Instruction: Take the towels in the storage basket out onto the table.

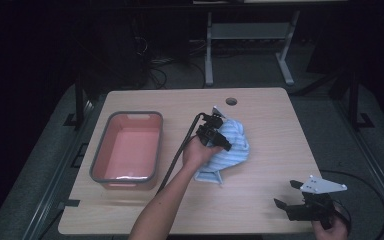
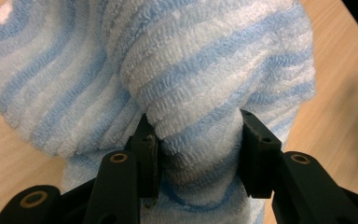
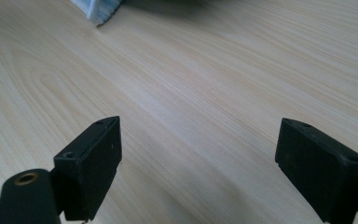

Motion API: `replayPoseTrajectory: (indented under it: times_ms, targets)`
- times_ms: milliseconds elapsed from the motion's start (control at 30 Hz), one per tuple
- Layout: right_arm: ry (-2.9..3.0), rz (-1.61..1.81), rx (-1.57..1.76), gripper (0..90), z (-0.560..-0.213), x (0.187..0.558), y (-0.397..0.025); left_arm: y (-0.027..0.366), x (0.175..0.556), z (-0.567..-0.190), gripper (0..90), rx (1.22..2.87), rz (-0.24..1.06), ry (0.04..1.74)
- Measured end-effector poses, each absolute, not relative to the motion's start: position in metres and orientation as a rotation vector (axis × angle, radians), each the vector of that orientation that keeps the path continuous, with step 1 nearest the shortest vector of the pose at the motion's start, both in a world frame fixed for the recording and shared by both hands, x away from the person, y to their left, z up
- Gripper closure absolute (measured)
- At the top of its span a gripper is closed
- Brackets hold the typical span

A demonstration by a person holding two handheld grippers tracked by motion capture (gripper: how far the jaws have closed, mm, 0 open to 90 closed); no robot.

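Counts: one blue-and-white striped terry towel (image 1: 230, 147), one pink rectangular plastic tub with a grey rim (image 1: 98, 155), two hand-held black grippers, one light wooden table (image 1: 275, 130) with one round cable hole (image 1: 231, 101) near its far edge.

Landmark: the tub. It sits on the table's left part, long axis running from the near edge to the far edge.

Towel: lies bunched in a heap on the table, to the right of the tub and apart from it, about level with the tub's middle. The heap's long axis runs diagonally, from a near-left corner flap (image 1: 211, 176) up to a far-right bulge. Stripes curve across the folds.

Left gripper (image 1: 219, 136): on the side of the towel facing the tub, held in the person's left hand (image 1: 196, 152), forearm coming up from the near edge. In the left gripper view, its jaws are clamped on a thick fold of towel (image 2: 200, 93); cloth fills the gap between the left pad (image 2: 148, 154) and right pad (image 2: 257, 149) and swells above them.

Right gripper (image 1: 290, 195): far right of the tub, near the table's near right corner, well apart from the towel. The right gripper view shows its jaws spread wide over bare wood, nothing between them; a towel corner (image 3: 100, 9) lies far ahead at the top edge.
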State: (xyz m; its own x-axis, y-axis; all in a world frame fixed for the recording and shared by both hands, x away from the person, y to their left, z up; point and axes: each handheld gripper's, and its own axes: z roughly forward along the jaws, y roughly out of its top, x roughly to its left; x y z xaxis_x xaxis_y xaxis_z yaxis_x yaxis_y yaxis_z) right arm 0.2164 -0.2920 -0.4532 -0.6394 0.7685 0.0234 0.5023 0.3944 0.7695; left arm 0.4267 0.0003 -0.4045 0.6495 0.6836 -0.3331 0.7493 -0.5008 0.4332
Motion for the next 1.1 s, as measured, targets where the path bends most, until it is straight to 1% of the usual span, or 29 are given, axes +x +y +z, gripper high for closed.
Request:
replayPoseTrajectory:
  times_ms: [233,400,467,633,733,967,1033,1100]
  targets:
    - [2.315,1.111,1.106,14.1,-0.453,0.216,-0.291,-0.005,0.427,-0.411,54.8,2.322,-0.168,1.117]
    - [2.313,1.107,1.108,14.1,-0.454,0.216,-0.292,-0.011,0.426,-0.417,50.4,2.336,-0.174,1.117]
    - [2.314,1.109,1.108,14.1,-0.453,0.215,-0.292,-0.011,0.426,-0.42,47.2,2.33,-0.181,1.122]
    - [2.314,1.107,1.109,14.1,-0.453,0.215,-0.293,-0.012,0.423,-0.422,42.3,2.332,-0.162,1.116]
    - [2.315,1.11,1.113,14.1,-0.453,0.214,-0.291,-0.012,0.421,-0.42,40.7,2.314,-0.157,1.117]
    - [2.313,1.105,1.11,14.1,-0.453,0.215,-0.292,-0.007,0.415,-0.412,33.6,2.269,-0.115,1.113]
    - [2.308,1.106,1.118,14.1,-0.453,0.215,-0.293,-0.005,0.411,-0.408,33.2,2.268,-0.088,1.097]
    - [2.306,1.103,1.119,14.0,-0.452,0.214,-0.293,-0.002,0.408,-0.406,32.0,2.256,-0.097,1.085]
